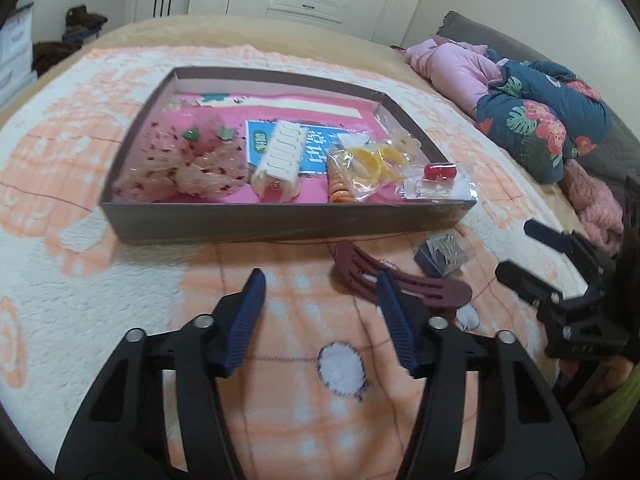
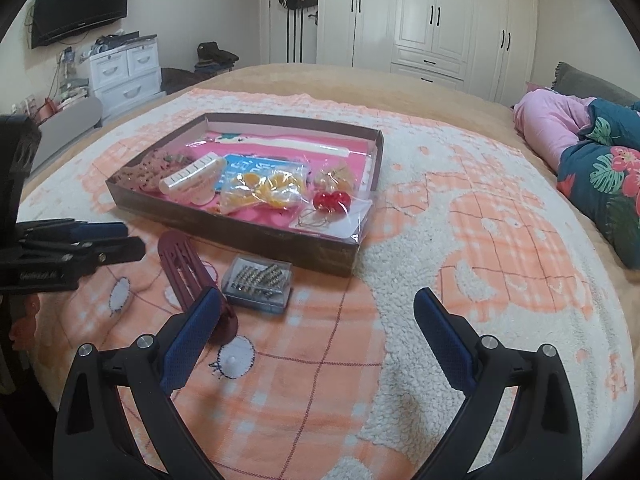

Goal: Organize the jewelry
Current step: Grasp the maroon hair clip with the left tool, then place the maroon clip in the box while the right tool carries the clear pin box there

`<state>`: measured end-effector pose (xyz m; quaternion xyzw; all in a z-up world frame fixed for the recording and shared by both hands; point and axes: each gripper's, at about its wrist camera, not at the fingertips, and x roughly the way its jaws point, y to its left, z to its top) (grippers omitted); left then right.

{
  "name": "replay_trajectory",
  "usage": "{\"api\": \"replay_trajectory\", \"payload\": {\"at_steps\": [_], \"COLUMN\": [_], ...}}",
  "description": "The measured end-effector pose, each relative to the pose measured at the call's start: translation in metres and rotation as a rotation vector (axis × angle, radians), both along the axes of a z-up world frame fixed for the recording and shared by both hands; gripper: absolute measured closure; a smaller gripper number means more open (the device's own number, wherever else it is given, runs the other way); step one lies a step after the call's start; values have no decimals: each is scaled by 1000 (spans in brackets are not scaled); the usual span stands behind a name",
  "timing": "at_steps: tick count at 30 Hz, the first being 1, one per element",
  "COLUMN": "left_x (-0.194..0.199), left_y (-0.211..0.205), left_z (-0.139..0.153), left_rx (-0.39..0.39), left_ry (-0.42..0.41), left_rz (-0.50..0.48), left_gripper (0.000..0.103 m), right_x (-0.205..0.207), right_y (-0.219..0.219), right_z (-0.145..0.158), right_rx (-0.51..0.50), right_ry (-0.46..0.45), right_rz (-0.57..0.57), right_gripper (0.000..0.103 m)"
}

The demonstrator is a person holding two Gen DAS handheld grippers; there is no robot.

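Note:
A shallow brown box (image 1: 280, 222) (image 2: 248, 236) with a pink lining lies on the peach blanket. It holds a lacy pink scrunchie (image 1: 192, 160), a white hair claw (image 1: 280, 156) (image 2: 192, 178), a bag of yellow pieces (image 1: 372, 164) (image 2: 264, 188), an orange coil tie (image 1: 340, 190) and bagged red beads (image 1: 440, 172) (image 2: 332, 200). In front of the box lie a maroon hair clip (image 1: 440, 290) (image 2: 180, 264) and a small clear case of pins (image 1: 440, 256) (image 2: 258, 280). My left gripper (image 1: 320, 280) is open just short of the clip, nothing between its pads. My right gripper (image 2: 318, 296) stands open and empty, with the pin case just beyond its left finger.
Rolled pink and floral quilts (image 1: 540, 120) (image 2: 600, 168) lie along the bed's right side. White wardrobes (image 2: 432, 16) stand behind the bed, with white drawers (image 2: 124, 72) and a wall television (image 2: 80, 4) to the left. The other gripper shows at each view's edge.

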<state>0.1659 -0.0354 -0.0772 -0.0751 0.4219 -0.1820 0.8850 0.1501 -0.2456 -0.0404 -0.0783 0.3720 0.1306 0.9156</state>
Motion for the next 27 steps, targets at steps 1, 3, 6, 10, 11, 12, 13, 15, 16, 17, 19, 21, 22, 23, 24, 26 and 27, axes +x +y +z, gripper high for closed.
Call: {"api": "replay_trajectory", "payload": {"at_steps": [1,3,6,10,11,12,13,15,16,17,19,21,22,23,24,26,27], "left_x": [4,13,20,28,30,32,33,33,33,32,30,26,24,23,21,18,17], "left_y": [0,-2,-5,-13,-15,-17,-19,-20,-20,-19,-16,-13,-11,-10,-8,-4,-3], "left_z": [-2,-8,-14,-15,-16,-17,-18,-19,-19,-17,-14,-11,-9,-8,-6,-2,0], "left_rx": [-23,-57,-101,-118,-116,-115,-117,-111,-107,-108,-103,-93,-84,-81,-78,-68,-61], "left_ry": [15,51,81,86,90,96,102,100,94,89,79,64,55,49,43,25,17], "left_rz": [-3,-7,-11,-27,-30,-32,-36,-40,-44,-46,-43,-42,-39,-37,-36,-31,-28], "left_gripper": [58,58,61,65,69,80,85,89,90,91,93,93,94,94,94,95,95], "right_x": [1,2,4,8,9,10,12,15,17,19,24,30,32,34,35,36,37], "right_y": [0,-1,-1,-1,0,0,1,1,2,3,5,8,10,12,15,19,21], "right_z": [-1,-2,-5,-8,-8,-8,-9,-10,-11,-12,-14,-17,-18,-20,-22,-26,-27], "right_rx": [1,3,10,30,33,35,41,62,79,91,120,147,157,163,166,163,163], "right_ry": [2,6,18,36,38,40,43,55,68,77,98,122,134,148,162,178,183], "right_rz": [0,-3,0,-3,-2,-2,-3,-2,-2,-1,-1,0,6,14,21,26,30], "right_gripper": [10,10,14,14,15,15,15,15,17,18,19,20,26,30,31,36,37]}}
